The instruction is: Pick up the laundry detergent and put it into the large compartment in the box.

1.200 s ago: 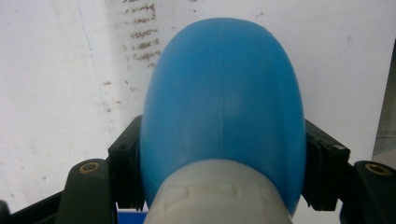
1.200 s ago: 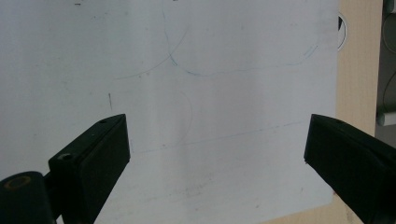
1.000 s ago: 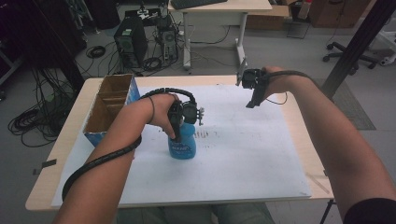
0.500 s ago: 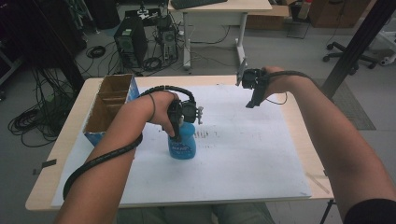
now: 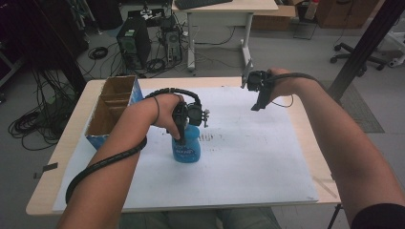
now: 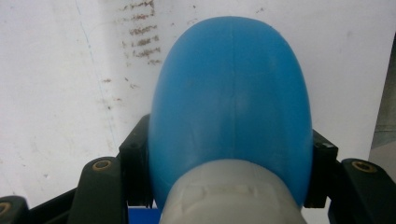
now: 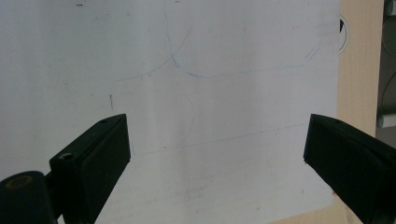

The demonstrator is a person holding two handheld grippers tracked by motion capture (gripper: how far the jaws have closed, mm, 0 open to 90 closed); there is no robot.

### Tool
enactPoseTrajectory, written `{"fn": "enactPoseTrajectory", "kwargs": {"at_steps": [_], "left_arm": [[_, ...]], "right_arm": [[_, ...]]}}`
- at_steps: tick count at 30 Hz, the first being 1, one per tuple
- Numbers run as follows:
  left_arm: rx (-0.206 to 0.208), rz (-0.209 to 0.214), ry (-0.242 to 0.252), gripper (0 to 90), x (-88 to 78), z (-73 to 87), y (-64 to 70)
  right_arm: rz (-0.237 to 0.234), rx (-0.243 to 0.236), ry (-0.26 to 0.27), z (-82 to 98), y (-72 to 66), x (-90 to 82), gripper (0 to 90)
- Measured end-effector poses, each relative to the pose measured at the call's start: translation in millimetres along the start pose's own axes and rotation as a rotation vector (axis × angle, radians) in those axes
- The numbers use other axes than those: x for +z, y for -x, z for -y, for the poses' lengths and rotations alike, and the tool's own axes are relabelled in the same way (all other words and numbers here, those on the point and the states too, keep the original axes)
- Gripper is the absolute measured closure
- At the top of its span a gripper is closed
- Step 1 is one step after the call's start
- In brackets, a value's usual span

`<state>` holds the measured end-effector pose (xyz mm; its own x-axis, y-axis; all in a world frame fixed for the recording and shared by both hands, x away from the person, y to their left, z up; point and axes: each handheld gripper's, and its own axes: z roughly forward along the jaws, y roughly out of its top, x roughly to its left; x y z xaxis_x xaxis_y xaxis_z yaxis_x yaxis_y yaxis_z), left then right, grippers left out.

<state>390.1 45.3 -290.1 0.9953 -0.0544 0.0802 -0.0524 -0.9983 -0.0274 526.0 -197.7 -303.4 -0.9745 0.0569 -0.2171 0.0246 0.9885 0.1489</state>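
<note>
Looking down from the high view, we see the left tongs (image 5: 183,136) clamped on a blue bottle (image 5: 186,148) that stands upright on the white sheet (image 5: 248,162) covering the table (image 5: 62,162), a little toward nine o'clock from the sheet's middle. In the left gripper view we see the bottle (image 6: 231,93) from above its pale cap (image 6: 231,196), with one black pad pressing each flank of the blue body at roughly three and nine o'clock; the jaws have just finished closing on it. Brownish smudges (image 6: 142,32) mark the sheet at about eleven o'clock from the bottle.

We find the right tongs (image 5: 258,101) held in the air above the sheet's far edge, at about two o'clock from the bottle and well apart from it. In the right gripper view its jaws stand wide apart with nothing between them, over bare white sheet (image 7: 210,93) with faint pen lines, and a strip of wooden table (image 7: 357,70) shows at three o'clock.

An open cardboard box (image 5: 112,107) with blue sides sits at ten o'clock from the bottle, near the table's left edge.
</note>
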Motion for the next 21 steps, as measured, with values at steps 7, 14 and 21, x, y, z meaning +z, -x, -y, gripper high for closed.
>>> {"fn": "enactPoseTrajectory", "kwargs": {"at_steps": [7, 14, 21], "left_arm": [[-0.006, -0.007, 0.003, 37.9, -3.6, -1.3, -0.2], [-0.043, -0.011, 0.010, 37.9, -20.0, 0.7, -0.7], [-0.135, 0.015, -0.023, 37.8, -37.2, -0.9, -0.2]], "right_arm": [[0.000, 0.002, 0.004, 0.9, 0.6, -0.9, 7.3], [0.005, 0.003, 0.005, 1.7, 0.2, -2.9, 7.4], [0.006, 0.002, 0.008, 2.1, -0.9, -5.2, 7.6]]}}
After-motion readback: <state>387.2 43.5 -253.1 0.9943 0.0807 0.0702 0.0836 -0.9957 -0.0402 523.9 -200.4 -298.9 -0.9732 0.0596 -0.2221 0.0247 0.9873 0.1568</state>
